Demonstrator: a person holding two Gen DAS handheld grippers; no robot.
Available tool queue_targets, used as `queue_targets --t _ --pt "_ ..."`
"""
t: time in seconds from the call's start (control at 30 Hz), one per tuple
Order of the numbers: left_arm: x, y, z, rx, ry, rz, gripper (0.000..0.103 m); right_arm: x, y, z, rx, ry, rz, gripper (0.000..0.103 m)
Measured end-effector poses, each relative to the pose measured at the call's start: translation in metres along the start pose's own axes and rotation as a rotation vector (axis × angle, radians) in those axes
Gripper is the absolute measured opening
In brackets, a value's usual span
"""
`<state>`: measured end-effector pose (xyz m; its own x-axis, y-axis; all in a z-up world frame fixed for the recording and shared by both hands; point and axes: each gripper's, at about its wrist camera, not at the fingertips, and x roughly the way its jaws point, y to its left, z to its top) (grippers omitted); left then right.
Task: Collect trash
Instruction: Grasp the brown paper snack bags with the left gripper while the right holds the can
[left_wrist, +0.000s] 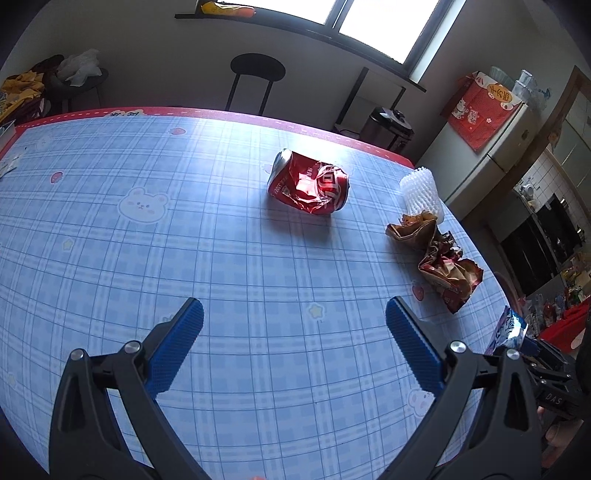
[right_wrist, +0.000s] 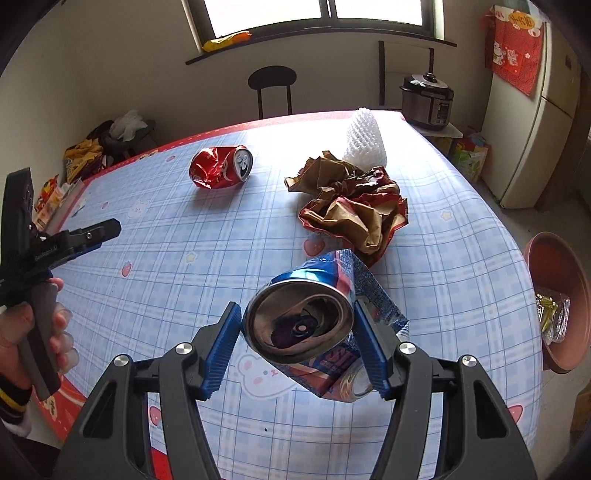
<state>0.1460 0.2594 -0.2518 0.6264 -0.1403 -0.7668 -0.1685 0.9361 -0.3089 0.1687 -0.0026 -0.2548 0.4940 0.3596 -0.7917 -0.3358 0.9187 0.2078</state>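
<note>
My right gripper (right_wrist: 296, 308) is shut on a crushed blue can (right_wrist: 299, 321), held above the table with its open end facing the camera. Both blue pads press its sides. Further back on the blue checked tablecloth (right_wrist: 184, 266) lie a crushed red can (right_wrist: 221, 168), a crumpled brown and red wrapper (right_wrist: 354, 210) and a white foam net sleeve (right_wrist: 364, 140). My left gripper (left_wrist: 294, 305) is open and empty over the cloth, short of the red can (left_wrist: 310, 182). To its right are the wrapper (left_wrist: 439, 258) and the foam sleeve (left_wrist: 421, 192).
A reddish-brown tub (right_wrist: 557, 295) with a packet inside sits beside the table's right edge. A black chair (right_wrist: 273, 86) stands behind the table. A pressure cooker (right_wrist: 428, 98) and a fridge (right_wrist: 524, 122) are at the back right. A hand (right_wrist: 33, 325) holds the left gripper's handle.
</note>
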Motion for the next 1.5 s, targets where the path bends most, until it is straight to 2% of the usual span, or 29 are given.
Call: queue_targets --t 0.23,0.3,0.4,0.53,0.63,0.77,0.93,1.03,1.13,1.17,1.23,1.27,1.5 --pt "0.018 -0.033 0.001 0.028 0.033 -0.050 0.097 -0.020 -0.022 0.006 0.015 -0.046 -0.026 0.060" --pt "0.026 -0.050 0.003 0.041 0.039 -0.086 0.096 -0.025 -0.032 0.006 0.030 -0.057 -0.034 0.060" --pt "0.048 -0.080 0.007 0.030 0.071 -0.184 0.094 -0.033 -0.049 0.003 0.047 -0.070 -0.053 0.060" --pt "0.091 -0.115 0.014 -0.093 0.143 -0.299 0.085 -0.044 -0.075 -0.006 0.081 -0.075 -0.081 0.060" --pt "0.120 -0.131 0.019 -0.236 0.175 -0.354 0.085 -0.051 -0.096 -0.012 0.102 -0.075 -0.103 0.060" --pt "0.155 -0.143 0.017 -0.401 0.222 -0.358 0.085 -0.061 -0.123 -0.019 0.135 -0.084 -0.129 0.060" --pt "0.181 -0.152 0.009 -0.526 0.252 -0.336 0.086 -0.072 -0.149 -0.027 0.158 -0.086 -0.154 0.060" --pt "0.188 -0.158 0.005 -0.568 0.245 -0.338 0.086 -0.079 -0.162 -0.032 0.171 -0.086 -0.167 0.060" --pt "0.189 -0.167 0.007 -0.559 0.219 -0.312 0.085 -0.086 -0.172 -0.037 0.174 -0.088 -0.186 0.060" --pt "0.190 -0.169 0.008 -0.561 0.216 -0.311 0.084 -0.088 -0.175 -0.038 0.175 -0.090 -0.191 0.060" --pt "0.193 -0.175 0.009 -0.555 0.226 -0.288 0.067 -0.093 -0.179 -0.042 0.181 -0.094 -0.201 0.060" --pt "0.194 -0.177 0.008 -0.550 0.231 -0.278 0.061 -0.095 -0.182 -0.043 0.186 -0.097 -0.203 0.060" --pt "0.184 -0.181 0.004 -0.499 0.204 -0.265 0.047 -0.107 -0.189 -0.049 0.209 -0.118 -0.208 0.060"
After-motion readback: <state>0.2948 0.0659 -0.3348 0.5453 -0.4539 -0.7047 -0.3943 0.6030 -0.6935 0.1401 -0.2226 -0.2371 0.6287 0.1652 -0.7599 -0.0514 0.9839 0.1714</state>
